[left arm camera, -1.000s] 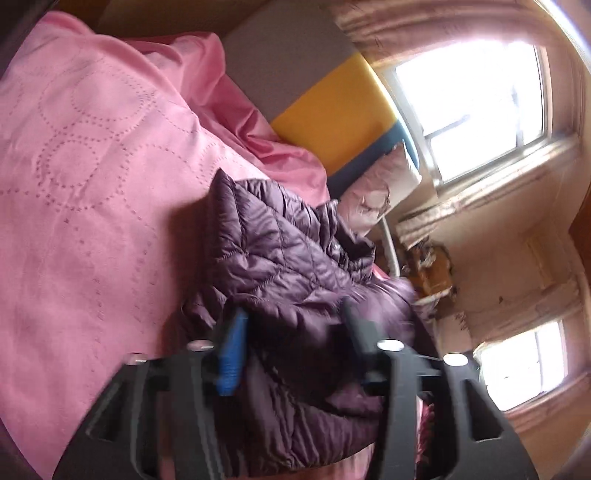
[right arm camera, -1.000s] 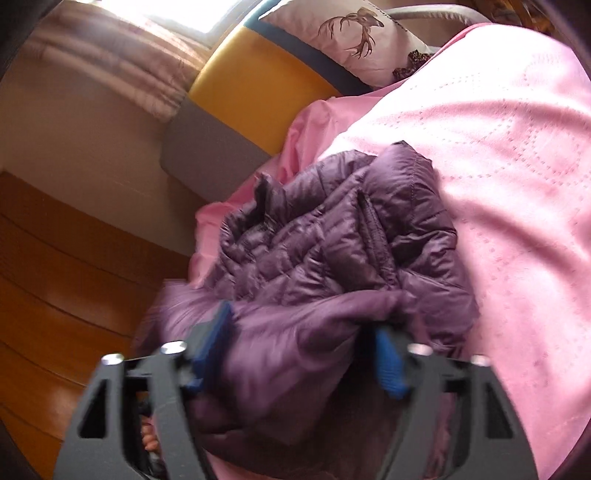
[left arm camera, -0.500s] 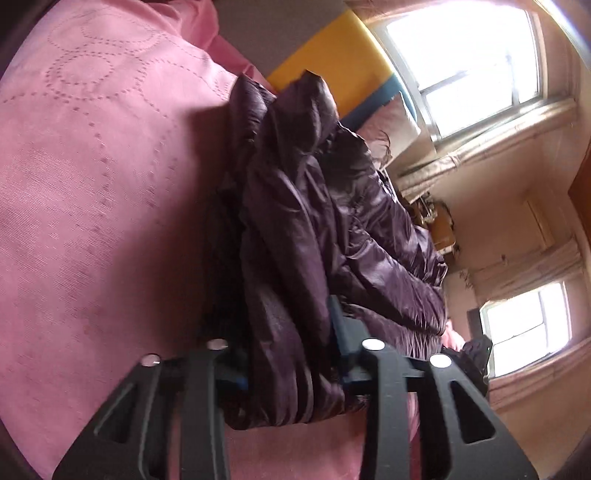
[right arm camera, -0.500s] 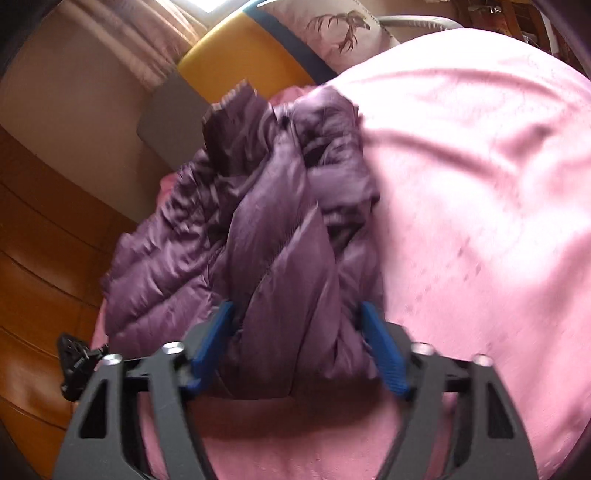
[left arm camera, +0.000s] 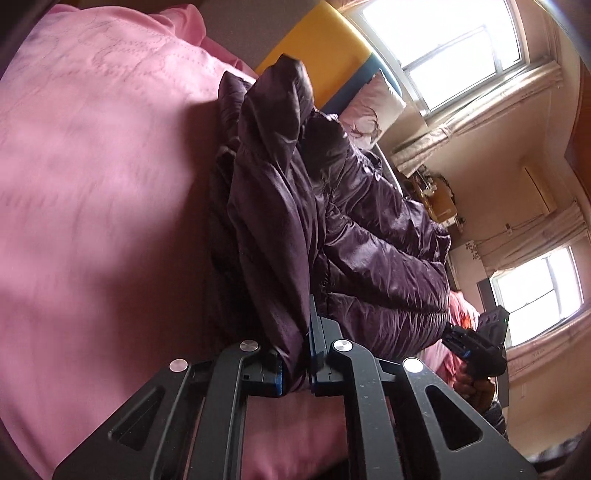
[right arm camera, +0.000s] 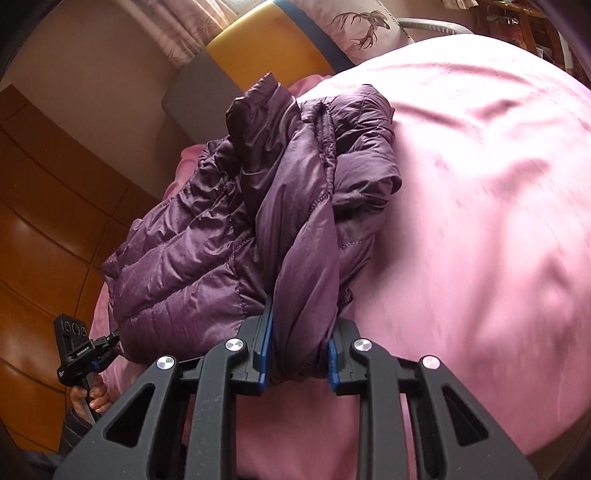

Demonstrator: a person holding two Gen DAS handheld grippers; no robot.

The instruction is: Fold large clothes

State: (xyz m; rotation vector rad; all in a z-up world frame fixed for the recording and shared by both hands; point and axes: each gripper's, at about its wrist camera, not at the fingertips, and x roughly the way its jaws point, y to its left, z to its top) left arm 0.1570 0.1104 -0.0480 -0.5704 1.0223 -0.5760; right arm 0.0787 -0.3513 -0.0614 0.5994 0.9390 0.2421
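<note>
A dark purple quilted puffer jacket (left arm camera: 332, 229) hangs bunched between both grippers above the pink bed cover (left arm camera: 92, 184). My left gripper (left arm camera: 295, 365) is shut on a fold of the jacket's edge. My right gripper (right arm camera: 299, 354) is shut on another thick fold of the jacket (right arm camera: 207, 240). The jacket is lifted, its collar end pointing away toward the headboard. Each gripper shows in the other's view: the right one (left arm camera: 476, 343) at lower right, the left one (right arm camera: 81, 350) at lower left.
A grey, yellow and blue headboard (right arm camera: 266, 48) and a deer-print pillow (right arm camera: 354, 26) stand at the bed's far end. A wooden wardrobe (right arm camera: 40, 206) is at one side of the bed. Bright windows (left arm camera: 454, 40) and a cluttered shelf (left arm camera: 436, 192) are on the other side.
Both grippers closed from wide open onto folds of the jacket and lifted it off the bed cover. The jacket now hangs gathered between them.
</note>
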